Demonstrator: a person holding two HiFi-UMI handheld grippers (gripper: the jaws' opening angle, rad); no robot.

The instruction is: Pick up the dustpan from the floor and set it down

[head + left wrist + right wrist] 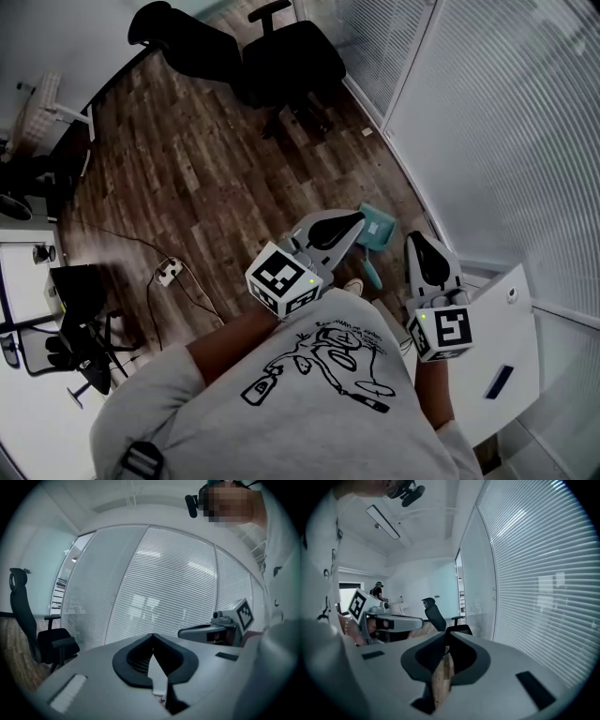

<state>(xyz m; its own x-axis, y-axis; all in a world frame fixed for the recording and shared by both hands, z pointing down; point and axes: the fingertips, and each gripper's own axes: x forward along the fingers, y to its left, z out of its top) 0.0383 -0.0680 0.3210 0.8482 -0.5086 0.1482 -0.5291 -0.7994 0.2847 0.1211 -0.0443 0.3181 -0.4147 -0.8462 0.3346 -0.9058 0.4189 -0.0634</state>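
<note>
Office: swivel chairs [286,61], blind-covered glass partitions [506,131], desk [23,281], wood-plank floor [187,178], ceiling strip light [385,522].

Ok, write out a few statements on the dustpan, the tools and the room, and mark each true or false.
1. The teal plastic dustpan is clamped in the right tool. False: it lies on the floor, and neither tool holds it.
2. The left tool has its jaws together. True.
3. The floor is grey carpet. False: it is brown wooden planks.
4. Two black office chairs stand at the far end of the room. True.
</note>
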